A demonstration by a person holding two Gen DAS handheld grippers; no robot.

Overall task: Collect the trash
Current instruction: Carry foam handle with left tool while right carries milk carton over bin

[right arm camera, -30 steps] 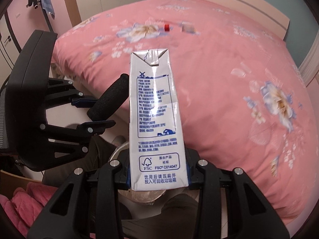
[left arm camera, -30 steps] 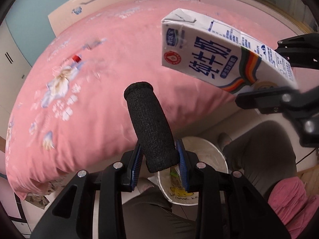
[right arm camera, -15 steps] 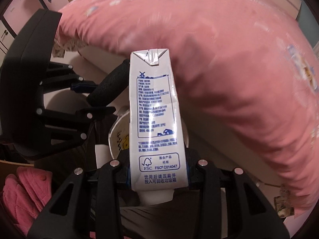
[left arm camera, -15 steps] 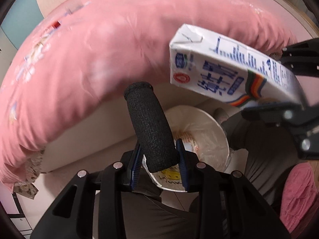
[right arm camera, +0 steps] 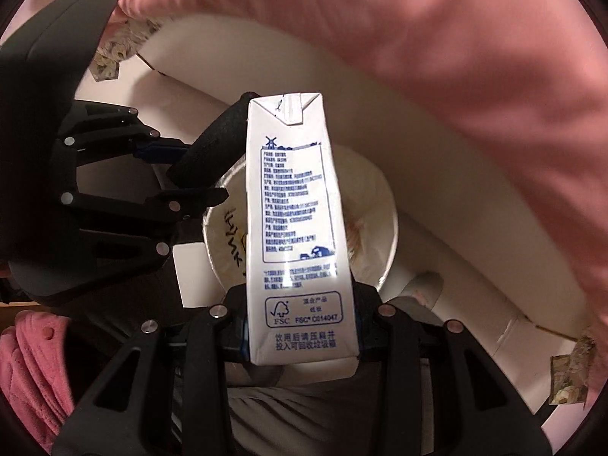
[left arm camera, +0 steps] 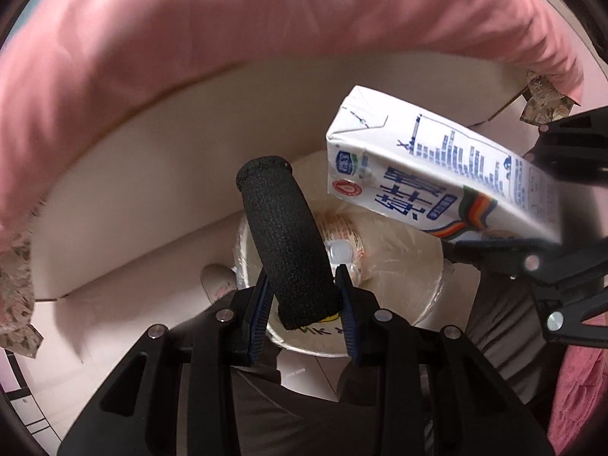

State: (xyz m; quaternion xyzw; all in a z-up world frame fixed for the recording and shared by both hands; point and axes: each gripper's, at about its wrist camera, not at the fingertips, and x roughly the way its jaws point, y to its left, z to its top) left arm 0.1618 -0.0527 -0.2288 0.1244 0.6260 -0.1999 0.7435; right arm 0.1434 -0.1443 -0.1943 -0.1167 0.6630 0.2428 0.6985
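Observation:
My left gripper (left arm camera: 302,296) is shut on a black foam cylinder (left arm camera: 285,235) and holds it over a white trash bin (left arm camera: 399,266) lined with a clear bag. My right gripper (right arm camera: 302,338) is shut on a white and blue milk carton (right arm camera: 294,228), also above the bin (right arm camera: 376,205). The carton shows in the left wrist view (left arm camera: 429,174), tilted, right of the foam cylinder. The left gripper and foam cylinder (right arm camera: 209,152) show at left in the right wrist view. A wrapped item with a white cap (left arm camera: 342,239) lies inside the bin.
The pink bedspread (left arm camera: 228,38) overhangs the cream bed base (left arm camera: 152,190) just behind the bin. A person's grey trouser legs (left arm camera: 304,418) flank the bin below. Pink fabric (right arm camera: 26,380) lies at the lower left. A black chair (right arm camera: 57,57) stands at left.
Both grippers have tilted down and moved from facing the bed top to over the bin, each keeping its object. The bin now fills the middle of both views.

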